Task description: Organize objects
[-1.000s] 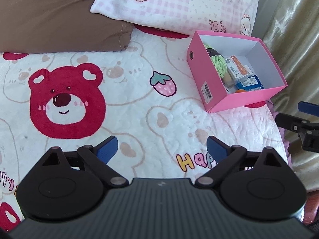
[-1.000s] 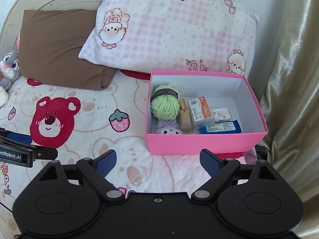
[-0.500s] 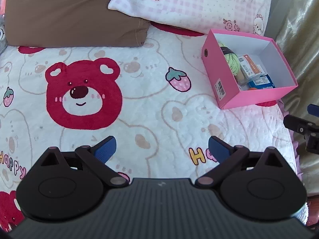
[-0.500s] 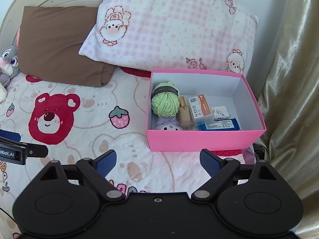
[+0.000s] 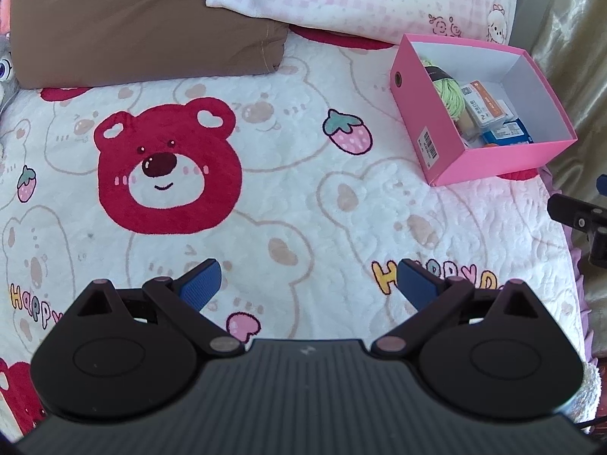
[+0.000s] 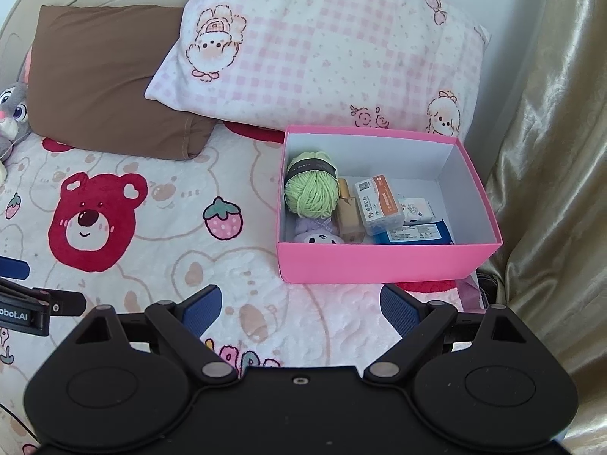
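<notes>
I hold both tongs released and empty, my right gripper [image 6: 299,305] nearer, the open pink cardboard box [image 6: 379,263] of small items lying just ahead with its long axis crosswise, while from my left gripper [image 5: 309,282] it sits far ahead-right.

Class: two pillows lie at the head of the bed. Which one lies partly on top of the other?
The pink checked pillow: its lower left corner overlaps the plain brown pillow, which lies flat beneath it.
</notes>
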Demonstrator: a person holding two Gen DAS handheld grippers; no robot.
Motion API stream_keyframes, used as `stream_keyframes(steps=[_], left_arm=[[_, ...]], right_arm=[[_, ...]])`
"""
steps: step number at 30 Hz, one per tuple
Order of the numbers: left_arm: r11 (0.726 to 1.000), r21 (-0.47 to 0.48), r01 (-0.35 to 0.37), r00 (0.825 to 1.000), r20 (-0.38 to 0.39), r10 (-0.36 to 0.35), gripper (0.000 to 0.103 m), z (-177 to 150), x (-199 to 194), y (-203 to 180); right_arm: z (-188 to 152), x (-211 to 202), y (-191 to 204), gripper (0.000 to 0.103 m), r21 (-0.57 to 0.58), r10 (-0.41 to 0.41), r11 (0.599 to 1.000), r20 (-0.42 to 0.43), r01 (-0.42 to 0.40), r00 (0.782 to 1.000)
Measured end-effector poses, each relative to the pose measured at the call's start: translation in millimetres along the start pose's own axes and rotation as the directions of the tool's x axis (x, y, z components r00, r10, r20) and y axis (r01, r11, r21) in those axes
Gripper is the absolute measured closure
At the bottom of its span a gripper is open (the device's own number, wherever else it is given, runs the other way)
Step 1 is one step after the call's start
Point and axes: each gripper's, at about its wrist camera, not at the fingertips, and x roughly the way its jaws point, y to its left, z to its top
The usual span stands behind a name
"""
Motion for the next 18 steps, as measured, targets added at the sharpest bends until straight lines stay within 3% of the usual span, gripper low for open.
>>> stream_keyframes(steps=[18], left_arm=[[1.0, 0.007, -0.009, 1.0, -0.007, 0.009, 0.003, -5.3, -4.5, 1.3]], right_arm=[[-3.7, -3.3, 1.8, 0.01, -0.017, -0.015, 1.0, -0.015, 0.015, 1.0]])
